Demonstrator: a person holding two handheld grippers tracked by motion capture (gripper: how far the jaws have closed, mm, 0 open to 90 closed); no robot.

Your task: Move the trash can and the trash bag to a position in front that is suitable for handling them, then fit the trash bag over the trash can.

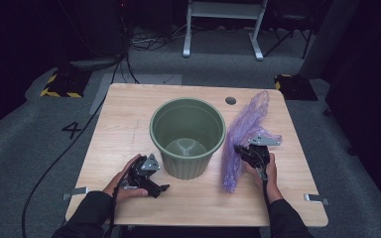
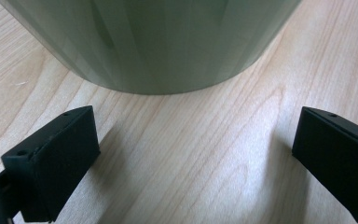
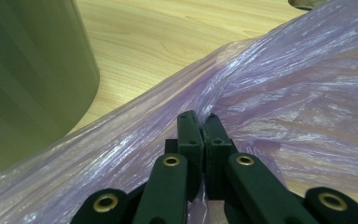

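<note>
floor: grey carpet [image 1: 25, 129], marked with a black 4 [image 1: 72, 130]
desk: light wood [image 1: 129, 106]
behind: white frame legs [image 1: 223, 27], yellow-black striped bases [image 1: 62, 84]
light: dim surroundings

Both forearms came in from the near edge. The left tool [image 1: 146, 174] lay low in its hand [image 1: 124, 181], jaws spread wide apart. The right tool [image 1: 252, 151], gripped by the right hand [image 1: 265, 171], had its jaws pinched tight together, pointing away.
</note>
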